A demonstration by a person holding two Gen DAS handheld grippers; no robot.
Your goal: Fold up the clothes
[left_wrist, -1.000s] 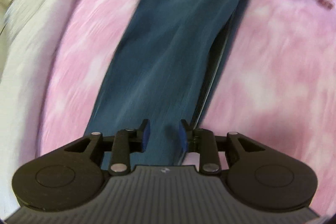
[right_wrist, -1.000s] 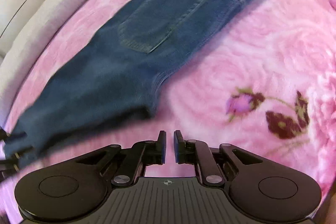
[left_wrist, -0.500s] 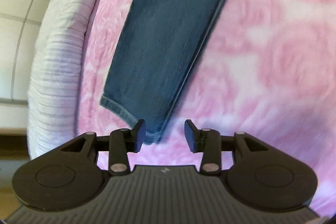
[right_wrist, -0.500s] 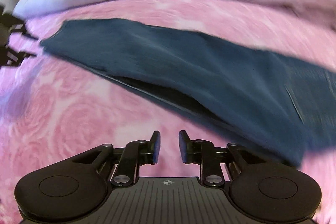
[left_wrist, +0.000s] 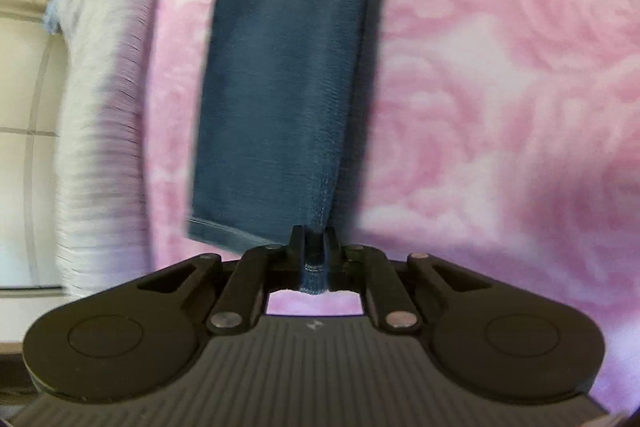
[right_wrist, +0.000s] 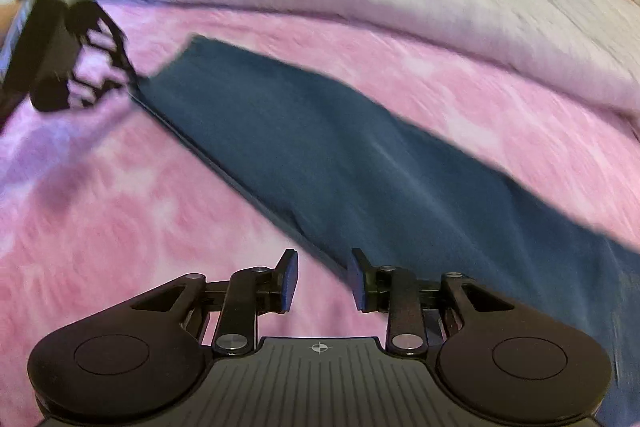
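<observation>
So the jeans (left_wrist: pixel 280 75) already look folded lengthwise, one leg on the other, stretched flat across the pink blanket (left_wrist: pixel 500 87). Left gripper (left_wrist: pixel 314 247) is pinching the hem end; right gripper (right_wrist: pixel 322 279) is opening, nothing clamped, at the jeans' near edge. Crosswise folds seem still left.

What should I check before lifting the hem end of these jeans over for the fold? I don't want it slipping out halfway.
1. left gripper shut on the jeans at the hem corner: ok.
2. How deep that bite is: only a narrow corner sits between the pads, not ok.
3. right gripper gripping denim: not ok; its jaws are opening, the long edge of the jeans lies in the gap, the pads are not pressing it.
4. Leg lying flat and straight on the pink blanket: ok.
5. Waistband end lined up: cannot tell, out of view.
</observation>
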